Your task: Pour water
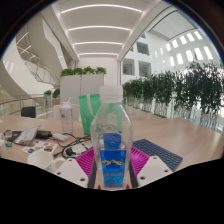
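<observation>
- Bottle (111, 140): clear plastic, white cap on, blue label, standing upright between the gripper (111, 168) fingers, near the wooden table's (160, 128) front edge.
- Pink pads (88, 162) sit close at both sides; can't tell if they actually press on it.
- Clear cup (66, 116) stands beyond, left of the bottle, by the green bottles (88, 108).
- Judgement: confirm a firm mid-body grip before lifting; cap looks on, so no pouring yet.
- Keep clear of the cables (45, 150) at left.
</observation>
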Demonstrator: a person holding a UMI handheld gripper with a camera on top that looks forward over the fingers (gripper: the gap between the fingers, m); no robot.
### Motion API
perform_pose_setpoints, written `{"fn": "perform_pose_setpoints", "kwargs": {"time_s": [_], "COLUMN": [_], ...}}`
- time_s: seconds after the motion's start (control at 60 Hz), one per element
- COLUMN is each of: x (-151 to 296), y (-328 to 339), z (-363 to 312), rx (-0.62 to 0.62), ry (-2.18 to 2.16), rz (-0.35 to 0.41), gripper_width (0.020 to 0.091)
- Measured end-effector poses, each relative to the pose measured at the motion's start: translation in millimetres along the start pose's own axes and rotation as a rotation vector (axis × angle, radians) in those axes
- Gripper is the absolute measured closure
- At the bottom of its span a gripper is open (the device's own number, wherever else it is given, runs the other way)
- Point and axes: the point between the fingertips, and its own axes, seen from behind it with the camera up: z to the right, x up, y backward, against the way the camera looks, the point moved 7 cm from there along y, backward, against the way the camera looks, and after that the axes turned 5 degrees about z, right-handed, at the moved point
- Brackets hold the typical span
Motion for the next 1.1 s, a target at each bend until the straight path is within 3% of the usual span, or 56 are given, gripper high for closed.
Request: {"fn": "perform_pose_setpoints", "kwargs": {"time_s": [0.183, 0.283, 0.383, 0.433, 0.5, 0.517, 0.733, 1.1], "x": [-50, -50, -50, -46, -36, -34, 19, 102], "y": [-4, -4, -3, 4, 16, 21, 113, 328], "z": [9, 5, 1, 2, -3, -2, -23, -134], "rx": [0.002, -0.01, -0.027, -0.033, -0.035, -0.034, -0.059, -0.09], "ry": [0.006, -0.017, -0.027, -0.034, -0.048, -0.052, -0.027, -0.011], "rz": [-0.079, -0.076, -0.142, -0.173, -0.196, -0.201, -0.208, -0.178], "gripper_width": [0.0614, 0.0614, 0.0561, 0.0488, 0.0275, 0.0249, 0.0267, 0.0263]}}
